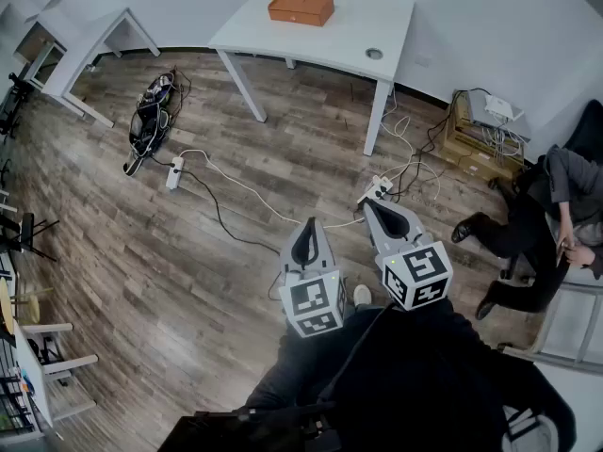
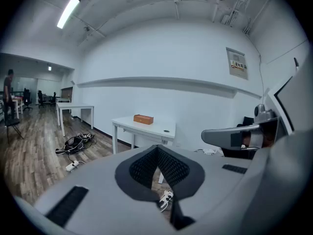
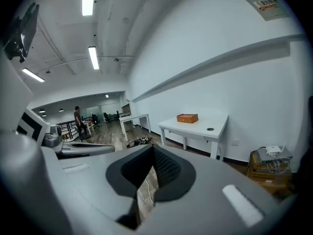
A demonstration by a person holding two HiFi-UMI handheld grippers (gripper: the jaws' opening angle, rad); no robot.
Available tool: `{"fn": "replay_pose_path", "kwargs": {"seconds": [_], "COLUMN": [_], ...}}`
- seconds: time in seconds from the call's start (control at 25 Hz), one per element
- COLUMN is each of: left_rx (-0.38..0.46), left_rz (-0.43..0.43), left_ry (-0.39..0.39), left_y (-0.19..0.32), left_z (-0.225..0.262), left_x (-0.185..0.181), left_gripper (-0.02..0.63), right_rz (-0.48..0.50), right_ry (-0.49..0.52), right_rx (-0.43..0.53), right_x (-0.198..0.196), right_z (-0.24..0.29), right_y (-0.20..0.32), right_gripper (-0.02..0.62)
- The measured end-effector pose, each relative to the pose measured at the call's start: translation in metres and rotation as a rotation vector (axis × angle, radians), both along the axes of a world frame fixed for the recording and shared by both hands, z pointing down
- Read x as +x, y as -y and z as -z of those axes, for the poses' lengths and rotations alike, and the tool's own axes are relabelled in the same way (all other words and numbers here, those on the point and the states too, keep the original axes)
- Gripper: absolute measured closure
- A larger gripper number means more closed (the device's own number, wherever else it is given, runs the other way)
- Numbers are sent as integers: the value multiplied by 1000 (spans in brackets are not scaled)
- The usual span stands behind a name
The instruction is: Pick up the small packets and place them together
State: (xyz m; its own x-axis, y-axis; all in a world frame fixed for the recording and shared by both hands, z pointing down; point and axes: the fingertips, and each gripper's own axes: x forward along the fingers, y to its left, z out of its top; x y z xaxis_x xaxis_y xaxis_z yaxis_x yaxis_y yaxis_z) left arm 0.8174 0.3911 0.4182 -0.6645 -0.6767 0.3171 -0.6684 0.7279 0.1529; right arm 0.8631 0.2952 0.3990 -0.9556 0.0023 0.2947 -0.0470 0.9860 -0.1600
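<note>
Head view: holding left claw [image 1: 307, 227] and right claw [image 1: 368, 204] pressed together, empty, well short of white table [image 1: 311, 43]; best walking closer before opening.

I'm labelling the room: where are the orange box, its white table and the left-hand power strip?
orange box [image 1: 301, 8], head view, its top face
white table [image 1: 363, 22], head view, bare tabletop
left-hand power strip [image 1: 174, 173], head view, its middle

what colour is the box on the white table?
Orange-brown. The box shows best in the head view, on the white table.
</note>
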Motion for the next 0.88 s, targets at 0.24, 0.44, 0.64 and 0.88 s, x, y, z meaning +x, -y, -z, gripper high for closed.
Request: {"fn": "replay_pose_path", "kwargs": {"seconds": [0.24, 0.44, 0.64, 0.88], "left_rx": [2, 3, 4, 17], "left_rz": [4, 8, 17, 43], "left_ry": [-1, 0, -2, -8], "left_y": [0, -5, -15, -38], "left_z": [-1, -2, 2, 2], "left_x": [-3, -3, -11, -27], "left_gripper": [607, 607, 607, 607], "right_rz": [2, 7, 18, 47], "right_ry": [0, 3, 19, 68], "right_rx": [3, 0, -32, -56], "right_x": [-3, -3, -11, -27], "right_z": [0, -1, 2, 10], "right_y": [0, -4, -10, -24], "right_gripper": [594, 594, 594, 594]}}
